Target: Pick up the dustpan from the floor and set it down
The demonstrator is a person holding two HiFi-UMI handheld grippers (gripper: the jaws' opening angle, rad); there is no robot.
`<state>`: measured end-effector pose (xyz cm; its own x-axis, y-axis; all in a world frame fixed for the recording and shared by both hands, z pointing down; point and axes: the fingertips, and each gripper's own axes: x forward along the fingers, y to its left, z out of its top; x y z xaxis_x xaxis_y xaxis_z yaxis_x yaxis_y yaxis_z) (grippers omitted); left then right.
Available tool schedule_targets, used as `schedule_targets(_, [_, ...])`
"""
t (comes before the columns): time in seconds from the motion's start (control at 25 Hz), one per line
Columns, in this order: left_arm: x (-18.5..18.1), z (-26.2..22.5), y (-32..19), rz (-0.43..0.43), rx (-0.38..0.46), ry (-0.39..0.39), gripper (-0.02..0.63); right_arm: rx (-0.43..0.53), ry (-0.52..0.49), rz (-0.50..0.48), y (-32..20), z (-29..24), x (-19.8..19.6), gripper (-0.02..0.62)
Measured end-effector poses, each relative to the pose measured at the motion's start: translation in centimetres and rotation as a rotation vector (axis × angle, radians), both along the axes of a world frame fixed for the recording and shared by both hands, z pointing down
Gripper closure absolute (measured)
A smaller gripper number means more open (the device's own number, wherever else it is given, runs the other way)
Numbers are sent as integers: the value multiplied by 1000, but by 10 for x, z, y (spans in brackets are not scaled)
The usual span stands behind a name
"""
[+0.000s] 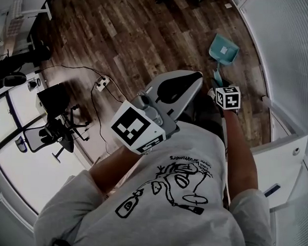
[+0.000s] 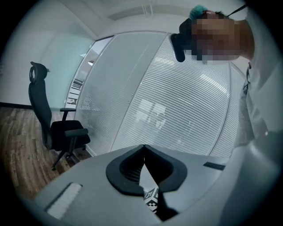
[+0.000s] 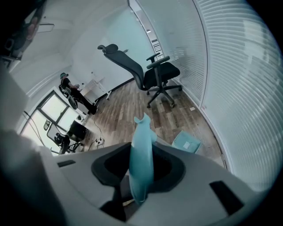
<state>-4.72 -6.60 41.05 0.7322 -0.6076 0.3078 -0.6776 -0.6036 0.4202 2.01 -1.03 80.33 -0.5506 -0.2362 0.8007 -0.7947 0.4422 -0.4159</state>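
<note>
Near end of the dustpan (image 1: 223, 49) handle hidden behind the marker cube (image 1: 228, 97) of the right claw (image 3: 142, 152) in the head view, handle's foot buried between that claw's jaws, pan corner behind its body, distant person (image 3: 70, 90) too small to tell

The floor (image 1: 131, 38) is dark wood planking. A white power strip (image 1: 101, 83) lies on it with a black cable (image 1: 94, 110) trailing away. A black office chair (image 3: 154, 75) stands on its castors. The teal dustpan (image 1: 223, 49) is low over the planks, contact unclear.
</note>
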Motion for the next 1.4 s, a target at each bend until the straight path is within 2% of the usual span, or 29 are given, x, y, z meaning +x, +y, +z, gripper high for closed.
schedule_targets(0.36, [-3, -6, -4, 2, 6, 7, 604, 4, -15, 11, -5, -5, 1, 509])
schedule_targets(0.8, [1, -1, -9, 18, 3, 13, 604, 84, 32, -48, -20, -15, 6, 509])
schedule_targets(1.4, [11, -33, -11, 42, 68, 45, 604, 100, 34, 23, -13, -49, 35, 509])
